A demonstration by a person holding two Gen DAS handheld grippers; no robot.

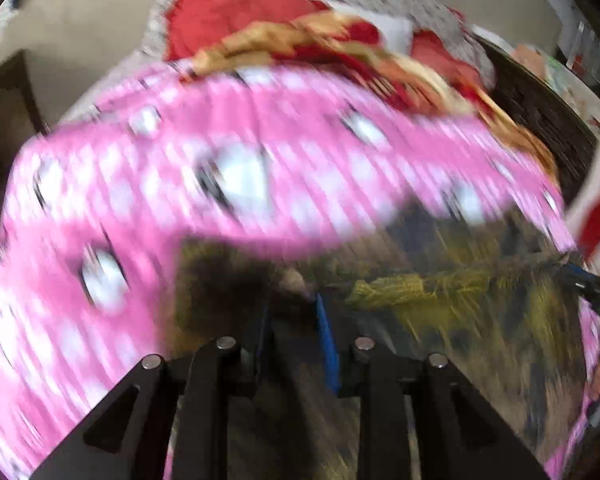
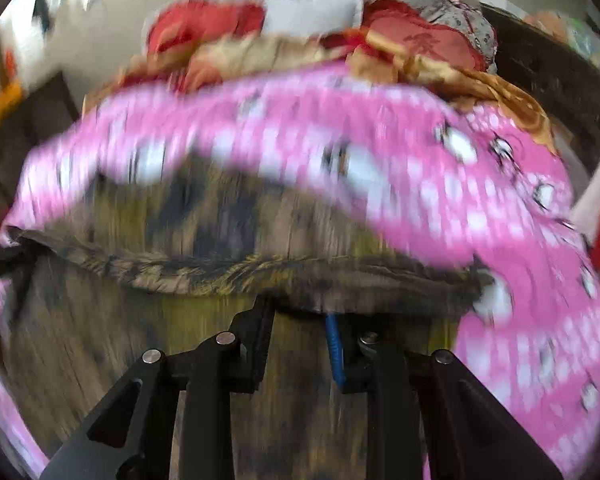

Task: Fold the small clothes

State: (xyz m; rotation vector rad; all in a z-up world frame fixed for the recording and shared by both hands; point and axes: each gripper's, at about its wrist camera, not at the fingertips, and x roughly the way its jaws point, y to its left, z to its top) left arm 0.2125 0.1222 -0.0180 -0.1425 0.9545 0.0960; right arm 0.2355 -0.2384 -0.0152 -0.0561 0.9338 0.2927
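Pinching the brown garment (image 2: 228,216) hem, both jaws sit narrow over the pink sheet (image 2: 520,208).

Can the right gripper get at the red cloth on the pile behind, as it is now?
Probably not at once. The right gripper is shut on the brown-olive garment, and the pink sheet lies between it and the red cloth.

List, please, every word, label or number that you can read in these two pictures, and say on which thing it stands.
None can be read with certainty.
Red cushion: one darker woven sign, perhaps a character, too blurred to read.
Pink bedsheet: only white dots and cartoon faces, no letters.
Olive-and-dark patterned garment: no text visible.
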